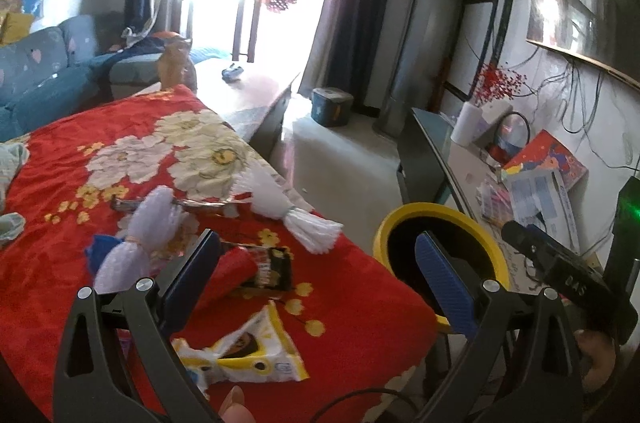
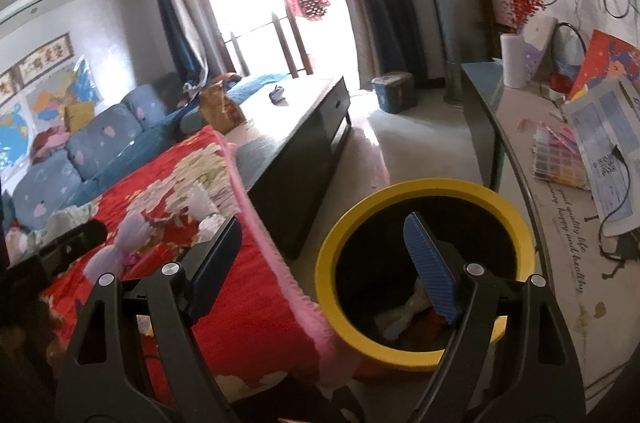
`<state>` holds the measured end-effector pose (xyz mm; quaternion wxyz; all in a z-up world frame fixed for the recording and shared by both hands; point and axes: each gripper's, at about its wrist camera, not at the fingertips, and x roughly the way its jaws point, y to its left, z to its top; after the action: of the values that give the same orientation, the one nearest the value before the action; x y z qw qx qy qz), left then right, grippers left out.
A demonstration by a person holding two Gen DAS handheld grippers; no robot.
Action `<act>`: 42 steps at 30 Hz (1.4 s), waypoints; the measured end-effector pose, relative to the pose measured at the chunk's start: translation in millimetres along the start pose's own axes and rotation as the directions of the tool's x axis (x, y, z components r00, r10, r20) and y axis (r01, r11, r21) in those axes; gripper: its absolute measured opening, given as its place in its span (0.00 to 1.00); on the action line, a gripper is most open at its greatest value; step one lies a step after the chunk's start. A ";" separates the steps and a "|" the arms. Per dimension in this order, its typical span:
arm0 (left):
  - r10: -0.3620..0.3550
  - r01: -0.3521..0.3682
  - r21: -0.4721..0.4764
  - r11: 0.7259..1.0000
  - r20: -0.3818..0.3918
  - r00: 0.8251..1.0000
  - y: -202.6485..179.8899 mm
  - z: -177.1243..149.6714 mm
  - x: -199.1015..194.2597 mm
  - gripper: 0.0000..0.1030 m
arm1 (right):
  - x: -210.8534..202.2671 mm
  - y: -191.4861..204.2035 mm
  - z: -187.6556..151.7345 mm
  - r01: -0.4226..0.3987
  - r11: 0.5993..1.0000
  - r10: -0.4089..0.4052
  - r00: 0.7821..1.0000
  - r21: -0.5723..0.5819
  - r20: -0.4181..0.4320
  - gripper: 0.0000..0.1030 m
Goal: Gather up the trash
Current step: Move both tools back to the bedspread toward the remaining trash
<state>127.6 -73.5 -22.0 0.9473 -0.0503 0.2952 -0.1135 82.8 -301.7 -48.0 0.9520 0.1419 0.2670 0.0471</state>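
A: Tools first. The left gripper [image 1: 316, 277] has its jaws spread wide with nothing between them; the right gripper [image 2: 324, 261] is spread just as wide and equally empty.

B: And relative to the yellow bin [image 2: 424, 355]?

A: The right one hangs over the bin's mouth, with scraps already lying at the bottom. The left one is over the near corner of the red blanket [image 1: 340, 307], just beside the bin.

B: What's left to collect?

A: On the blanket beside the bin: a dark snack wrapper [image 1: 266, 269] just past the left jaws, and nearer the camera a yellow-and-white packet [image 1: 248, 355]. Further from the bin, a long foil wrapper [image 1: 200, 203] lies between white yarn tassels [image 1: 304, 223].

B: How do they lie?

A: The dark wrapper's long axis runs roughly towards the bin; the yellow packet lies crumpled on a diagonal.

B: Risks?

A: I'd say pinching blanket along with a flat wrapper, or snagging a tassel. A light packet could also slip from wide pads short of the bin.
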 end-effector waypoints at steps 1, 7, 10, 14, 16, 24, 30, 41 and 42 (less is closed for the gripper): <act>0.007 -0.007 -0.004 1.000 0.004 1.000 2.9 0.3 -0.9 0.92 | 0.3 4.2 -1.3 -0.007 1.000 0.007 1.000 -0.007 -0.004 0.73; 0.041 -0.041 -0.026 0.999 0.017 0.999 18.6 -0.4 -7.5 0.92 | 3.9 25.1 -5.2 -0.057 0.997 0.055 0.998 -0.047 -0.035 0.73; 0.063 -0.062 -0.039 0.997 0.019 0.998 28.5 -1.4 -11.0 0.92 | 5.8 37.8 -8.1 -0.087 0.993 0.083 0.995 -0.078 -0.054 0.73; 0.093 -0.091 -0.066 0.994 0.024 0.995 43.8 -2.5 -16.3 0.92 | 9.0 54.2 -13.4 -0.124 0.986 0.116 0.990 -0.112 -0.079 0.73; 0.109 -0.107 -0.081 0.991 0.027 0.994 51.6 -2.9 -18.8 0.92 | 10.8 62.8 -16.2 -0.145 0.982 0.133 0.986 -0.124 -0.097 0.73; 0.160 -0.154 -0.140 0.978 0.037 0.986 82.9 -2.5 -29.5 0.92 | 17.4 94.8 -26.5 -0.216 0.960 0.189 0.969 -0.179 -0.157 0.73; 0.199 -0.190 -0.183 0.965 0.030 0.980 105.1 -5.0 -33.1 0.92 | 26.1 114.3 -33.1 -0.263 0.946 0.221 0.951 -0.189 -0.218 0.73; 0.236 -0.241 -0.255 0.936 -0.049 0.970 152.2 -19.4 -24.1 0.92 | 56.0 147.6 -55.3 -0.349 0.919 0.261 0.887 -0.182 -0.381 0.73; 0.230 -0.236 -0.260 0.936 -0.057 0.972 155.3 -20.8 -22.6 0.92 | 57.2 149.7 -56.3 -0.353 0.917 0.262 0.884 -0.187 -0.387 0.73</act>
<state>126.4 81.9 -51.9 0.9350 -0.1396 0.3236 0.0393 100.2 -135.4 -78.1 0.8786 0.0500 0.3995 0.2569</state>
